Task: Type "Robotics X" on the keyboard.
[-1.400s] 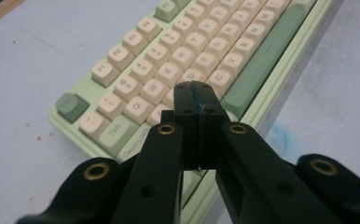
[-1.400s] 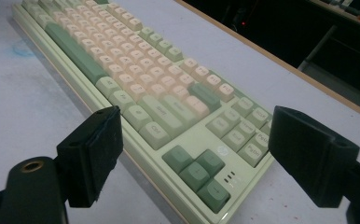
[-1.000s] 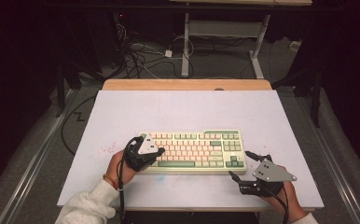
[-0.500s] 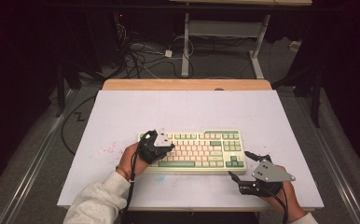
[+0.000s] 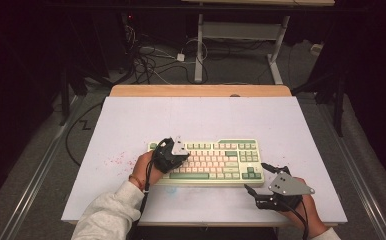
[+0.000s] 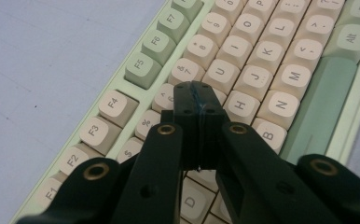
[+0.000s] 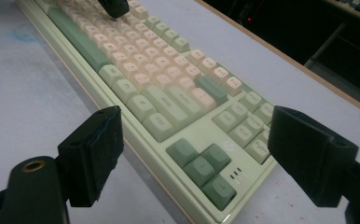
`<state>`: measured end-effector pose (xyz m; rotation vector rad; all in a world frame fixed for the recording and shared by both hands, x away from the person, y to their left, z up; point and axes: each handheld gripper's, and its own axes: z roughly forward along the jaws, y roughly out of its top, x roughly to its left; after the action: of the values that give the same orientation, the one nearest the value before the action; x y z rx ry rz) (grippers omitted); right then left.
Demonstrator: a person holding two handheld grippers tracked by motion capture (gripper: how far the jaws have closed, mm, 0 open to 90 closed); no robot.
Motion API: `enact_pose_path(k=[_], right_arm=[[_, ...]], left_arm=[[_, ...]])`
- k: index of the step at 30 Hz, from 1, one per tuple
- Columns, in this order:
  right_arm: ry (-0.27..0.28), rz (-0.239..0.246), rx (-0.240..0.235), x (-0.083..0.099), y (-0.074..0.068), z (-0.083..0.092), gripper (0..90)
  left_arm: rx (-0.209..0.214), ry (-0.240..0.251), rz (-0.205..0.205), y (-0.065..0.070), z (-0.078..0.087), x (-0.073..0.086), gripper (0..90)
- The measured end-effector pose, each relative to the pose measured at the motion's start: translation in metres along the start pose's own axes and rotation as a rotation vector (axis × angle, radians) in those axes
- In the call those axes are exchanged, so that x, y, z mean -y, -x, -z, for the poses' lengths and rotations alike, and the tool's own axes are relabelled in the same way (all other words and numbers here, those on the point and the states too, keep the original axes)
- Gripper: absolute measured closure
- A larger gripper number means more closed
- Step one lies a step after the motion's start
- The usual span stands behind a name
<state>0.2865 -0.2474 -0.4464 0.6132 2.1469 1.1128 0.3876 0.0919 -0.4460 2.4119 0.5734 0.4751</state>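
A pale green keyboard (image 5: 216, 162) with cream and green keys lies near the table's front edge. My left gripper (image 5: 177, 154) hovers over the keyboard's left half, jaws pressed together with nothing between them. In the left gripper view the keyboard (image 6: 271, 70) runs under my left gripper (image 6: 197, 93), whose joined tips sit above the keys around the G and H row; touching or not, I cannot tell. My right gripper (image 5: 258, 180) rests on the table just off the keyboard's front right corner. In the right gripper view my right gripper (image 7: 201, 158) stands open, its jaws framing the arrow keys of the keyboard (image 7: 169, 93).
The white table (image 5: 201, 115) has a wooden strip along its far edge and faint red specks at the left. Cables and metal stand legs (image 5: 199, 55) lie on the floor beyond it. A person's sleeved left forearm (image 5: 111, 215) comes in from the bottom.
My left gripper has moved right from the keyboard's left end to above its left-half keys. The right gripper has stayed where it was.
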Motion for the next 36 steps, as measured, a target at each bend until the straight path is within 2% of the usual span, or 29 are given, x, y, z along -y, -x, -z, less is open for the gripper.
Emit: enact_pose_path(k=[5,8,12,20,31,33,36], right_arm=[[-0.004,0.004,0.002,0.0,0.0,0.0,19.4],[-0.008,0.009,-0.001,0.0,0.0,0.0,19.8],[-0.007,0.01,-0.003,0.0,0.0,0.001,19.9],[-0.006,0.005,-0.001,0.0,0.001,0.002,20.0],[-0.004,0.006,-0.003,-0.001,0.001,0.002,20.7],[-0.004,0.006,-0.003,-0.001,0.001,0.002,20.7],[-0.008,0.006,-0.006,0.0,0.002,0.002,20.8]], left_arm=[[-0.013,-0.009,0.0,0.0,-0.002,0.0,87.5],[-0.007,-0.025,-0.004,0.001,-0.005,0.0,87.7],[-0.001,-0.022,-0.007,0.002,-0.004,-0.001,87.6],[-0.022,0.021,0.002,0.001,0.002,0.0,87.5],[-0.022,0.078,-0.008,0.003,0.015,0.001,87.2],[-0.027,0.092,-0.011,0.002,0.017,0.002,84.1],[-0.017,0.109,-0.016,0.003,0.021,0.003,83.9]])
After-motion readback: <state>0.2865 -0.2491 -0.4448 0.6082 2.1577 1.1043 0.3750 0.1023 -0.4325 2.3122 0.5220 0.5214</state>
